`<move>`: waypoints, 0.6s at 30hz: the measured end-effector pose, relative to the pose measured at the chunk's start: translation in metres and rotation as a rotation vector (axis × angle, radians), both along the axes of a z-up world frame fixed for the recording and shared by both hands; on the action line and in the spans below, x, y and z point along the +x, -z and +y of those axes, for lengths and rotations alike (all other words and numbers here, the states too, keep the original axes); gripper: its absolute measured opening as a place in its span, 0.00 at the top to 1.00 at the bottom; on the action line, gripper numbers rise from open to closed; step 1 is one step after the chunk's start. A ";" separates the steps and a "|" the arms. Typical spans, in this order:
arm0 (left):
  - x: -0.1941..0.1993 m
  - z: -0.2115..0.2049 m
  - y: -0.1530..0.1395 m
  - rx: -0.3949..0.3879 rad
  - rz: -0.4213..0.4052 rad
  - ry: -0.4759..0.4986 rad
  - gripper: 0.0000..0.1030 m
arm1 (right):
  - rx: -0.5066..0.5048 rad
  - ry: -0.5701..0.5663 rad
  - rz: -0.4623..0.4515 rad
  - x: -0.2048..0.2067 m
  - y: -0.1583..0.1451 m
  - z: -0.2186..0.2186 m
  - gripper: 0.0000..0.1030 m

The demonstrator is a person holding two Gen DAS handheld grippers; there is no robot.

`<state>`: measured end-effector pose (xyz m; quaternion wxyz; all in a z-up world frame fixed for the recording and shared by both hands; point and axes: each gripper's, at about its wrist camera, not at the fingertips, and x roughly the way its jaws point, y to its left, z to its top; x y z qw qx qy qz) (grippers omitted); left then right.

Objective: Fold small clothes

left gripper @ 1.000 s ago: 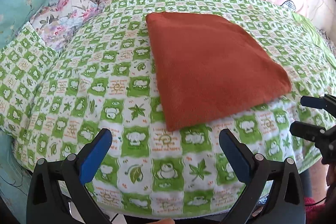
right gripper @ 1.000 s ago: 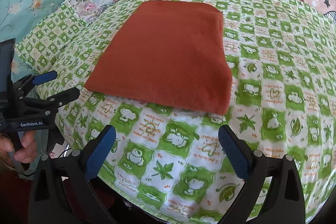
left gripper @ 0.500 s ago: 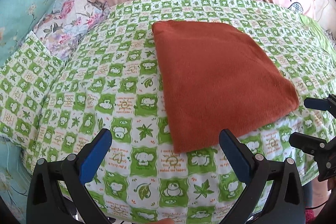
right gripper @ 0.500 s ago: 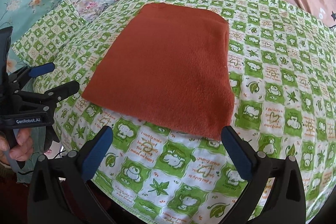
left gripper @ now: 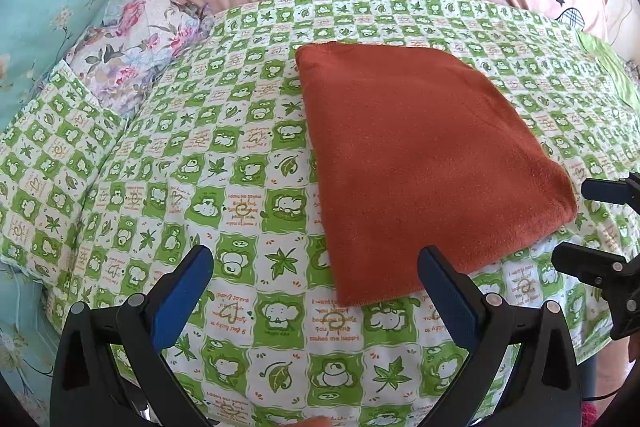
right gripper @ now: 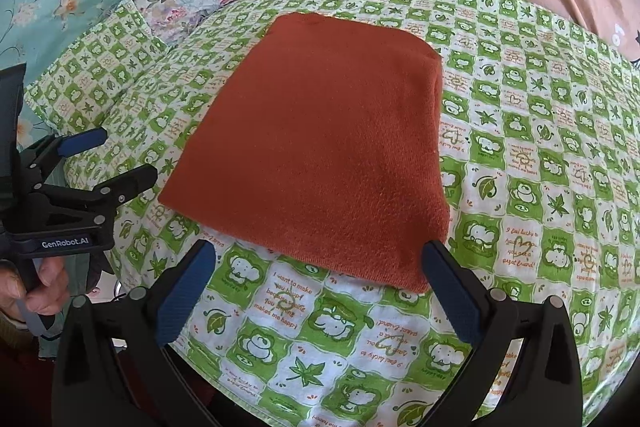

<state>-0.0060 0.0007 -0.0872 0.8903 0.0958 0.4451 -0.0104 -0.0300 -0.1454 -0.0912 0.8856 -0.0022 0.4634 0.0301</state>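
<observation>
Your rust-red garment (left gripper: 420,163) lies folded flat on the green checked sheet (left gripper: 240,187). Left gripper (left gripper: 316,291) and right gripper (right gripper: 316,287) gape wide, empty, at its near edge; pinch sheet underneath and you'll drag everything askew.

Folded rust-orange cloth (left gripper: 420,163) flat on green checked sheet (left gripper: 240,167), left claw (left gripper: 316,291) spread wide

I'm pushing both grippers in: the rust-red cloth (left gripper: 424,171) slides lower in the left wrist frame, its near corner now level with my left gripper (left gripper: 316,291). In the right wrist view its near edge drops between the tips of my right gripper (right gripper: 316,287).
</observation>
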 end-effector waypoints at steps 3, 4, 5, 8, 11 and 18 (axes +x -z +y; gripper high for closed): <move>0.001 0.001 -0.001 0.003 -0.002 -0.007 0.01 | -0.002 -0.004 -0.010 0.000 -0.004 0.000 0.01; 0.001 0.001 -0.002 0.005 -0.002 -0.009 0.01 | -0.001 -0.003 -0.015 0.001 -0.006 0.000 0.01; 0.002 0.001 -0.002 0.007 -0.002 -0.010 0.01 | 0.003 -0.002 -0.018 0.001 -0.007 -0.001 0.01; 0.006 0.001 -0.003 0.010 -0.003 -0.007 0.01 | 0.019 0.002 -0.011 0.005 -0.007 -0.005 0.01; 0.013 0.000 -0.002 0.018 0.005 -0.013 0.01 | 0.024 -0.009 -0.001 0.010 -0.008 -0.007 0.01; 0.031 0.000 -0.005 0.009 0.014 -0.033 0.01 | 0.038 -0.032 0.039 0.033 -0.013 -0.014 0.01</move>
